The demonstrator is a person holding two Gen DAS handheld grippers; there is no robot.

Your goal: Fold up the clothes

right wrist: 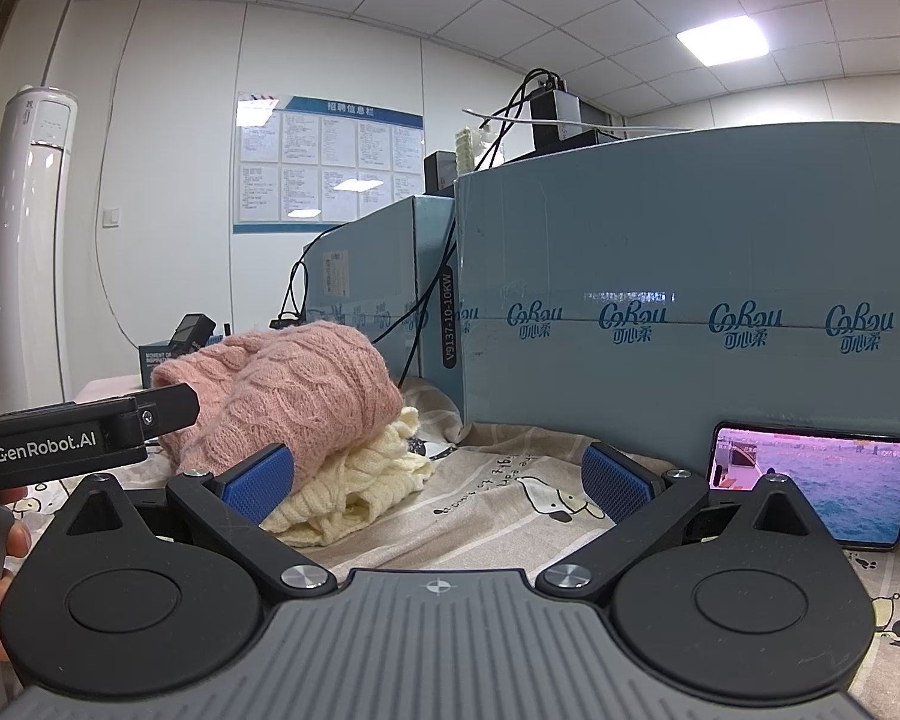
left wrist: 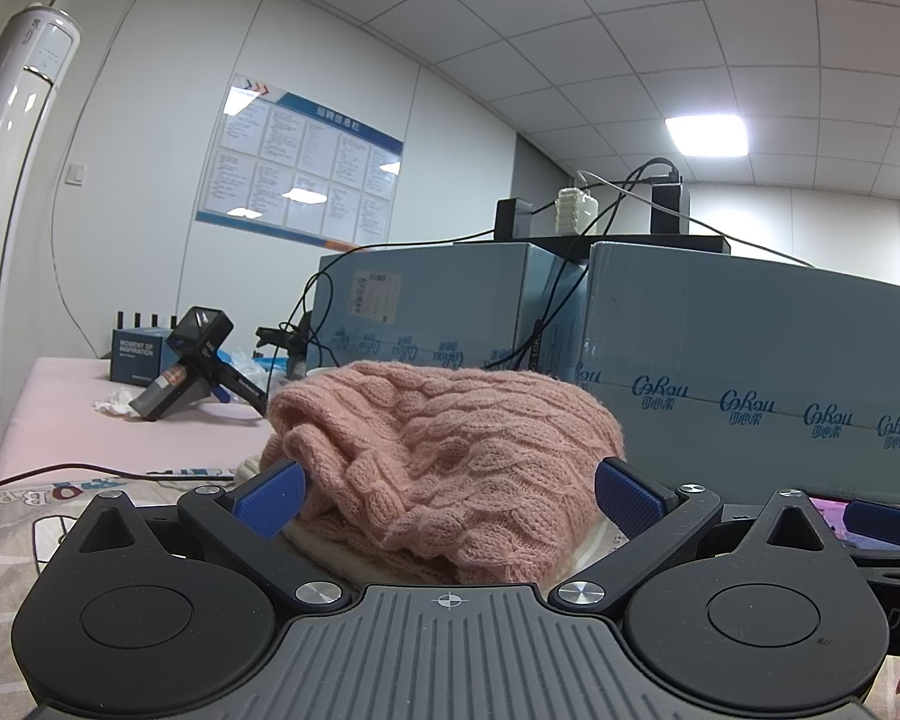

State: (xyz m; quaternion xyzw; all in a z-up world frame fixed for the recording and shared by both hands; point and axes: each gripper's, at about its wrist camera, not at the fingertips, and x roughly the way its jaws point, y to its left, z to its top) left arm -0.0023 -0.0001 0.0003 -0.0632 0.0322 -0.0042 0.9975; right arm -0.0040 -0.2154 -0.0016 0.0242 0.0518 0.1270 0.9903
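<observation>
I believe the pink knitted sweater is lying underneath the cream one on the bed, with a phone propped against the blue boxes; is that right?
Not quite: the right wrist view shows the pink sweater on top of the cream sweater. The phone does lean against the blue boxes.

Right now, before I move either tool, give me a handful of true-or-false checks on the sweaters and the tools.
1. The pink sweater lies on top of the cream sweater. True.
2. The left tool is clamped shut on the pink sweater. False: its jaws stand open, with the pink knit bunched between them.
3. The right tool is open and holds nothing. True.
4. The phone lies face down on the bedsheet. False: it stands on its long edge against the blue carton, screen lit.
5. The cream sweater is spread flat. False: it is bunched under the pink one.
</observation>
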